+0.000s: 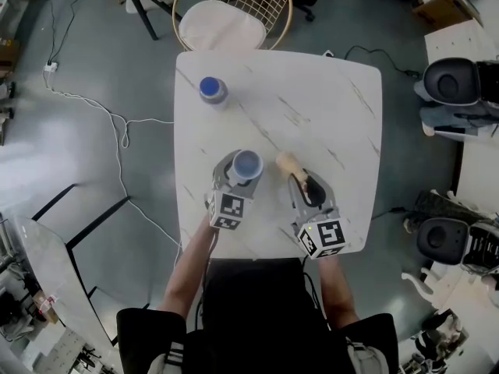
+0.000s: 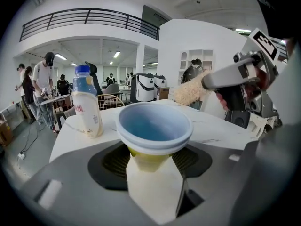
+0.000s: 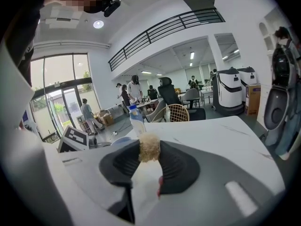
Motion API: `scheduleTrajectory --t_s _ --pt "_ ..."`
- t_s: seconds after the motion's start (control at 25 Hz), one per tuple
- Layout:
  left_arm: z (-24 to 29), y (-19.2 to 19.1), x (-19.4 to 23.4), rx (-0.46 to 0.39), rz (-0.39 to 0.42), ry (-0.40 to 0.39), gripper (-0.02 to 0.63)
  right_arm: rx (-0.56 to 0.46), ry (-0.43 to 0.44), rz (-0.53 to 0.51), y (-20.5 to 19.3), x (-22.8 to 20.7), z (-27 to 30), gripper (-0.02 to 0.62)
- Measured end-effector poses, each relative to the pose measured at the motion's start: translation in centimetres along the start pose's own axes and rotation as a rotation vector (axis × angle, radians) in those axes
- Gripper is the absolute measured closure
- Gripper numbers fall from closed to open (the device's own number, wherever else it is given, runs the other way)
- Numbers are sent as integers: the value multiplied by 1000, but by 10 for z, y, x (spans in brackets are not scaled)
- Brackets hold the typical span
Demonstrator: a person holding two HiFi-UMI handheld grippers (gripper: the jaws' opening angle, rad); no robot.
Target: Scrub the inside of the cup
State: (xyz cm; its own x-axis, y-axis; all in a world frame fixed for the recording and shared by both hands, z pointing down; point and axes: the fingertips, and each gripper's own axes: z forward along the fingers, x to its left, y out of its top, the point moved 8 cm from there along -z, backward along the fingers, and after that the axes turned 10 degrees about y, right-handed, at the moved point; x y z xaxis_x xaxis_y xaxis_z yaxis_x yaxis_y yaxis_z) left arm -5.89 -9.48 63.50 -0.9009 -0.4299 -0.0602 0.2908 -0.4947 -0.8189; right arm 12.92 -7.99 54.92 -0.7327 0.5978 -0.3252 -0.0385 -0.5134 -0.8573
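A cup point(image 1: 246, 166) with a blue inside and yellow base stands upright in my left gripper point(image 1: 234, 179), which is shut on its lower part. In the left gripper view the cup point(image 2: 154, 131) fills the middle, its mouth open upward. My right gripper point(image 1: 306, 187) is shut on a scrubbing brush whose beige bristle head point(image 1: 288, 162) points away, just right of the cup and outside it. The brush head point(image 2: 191, 89) hangs above and right of the cup rim. In the right gripper view the bristles point(image 3: 149, 148) stick out between the jaws.
A milk-drink bottle with a blue cap point(image 1: 212, 90) stands at the far left of the white marble table point(image 1: 327, 100). A wire chair point(image 1: 234, 10) sits behind the table. Cables run over the floor at left.
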Motion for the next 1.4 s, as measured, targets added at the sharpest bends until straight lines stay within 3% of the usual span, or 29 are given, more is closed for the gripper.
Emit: scheduleTrajectory --t_s 0.36,0.84,1.16,1.4 --pt "-39 11 -12 -42 51 -22 321 -62 14 -51 15 34 -19 485" --pt "-92 20 -28 -91 108 -55 321 -101 118 -130 24 110 -41 485" --pt "-114 20 -40 -121 157 -82 321 -50 153 -155 13 143 -46 485" --pt "-130 20 -39 -165 174 -80 321 -14 132 -160 4 154 -48 485"
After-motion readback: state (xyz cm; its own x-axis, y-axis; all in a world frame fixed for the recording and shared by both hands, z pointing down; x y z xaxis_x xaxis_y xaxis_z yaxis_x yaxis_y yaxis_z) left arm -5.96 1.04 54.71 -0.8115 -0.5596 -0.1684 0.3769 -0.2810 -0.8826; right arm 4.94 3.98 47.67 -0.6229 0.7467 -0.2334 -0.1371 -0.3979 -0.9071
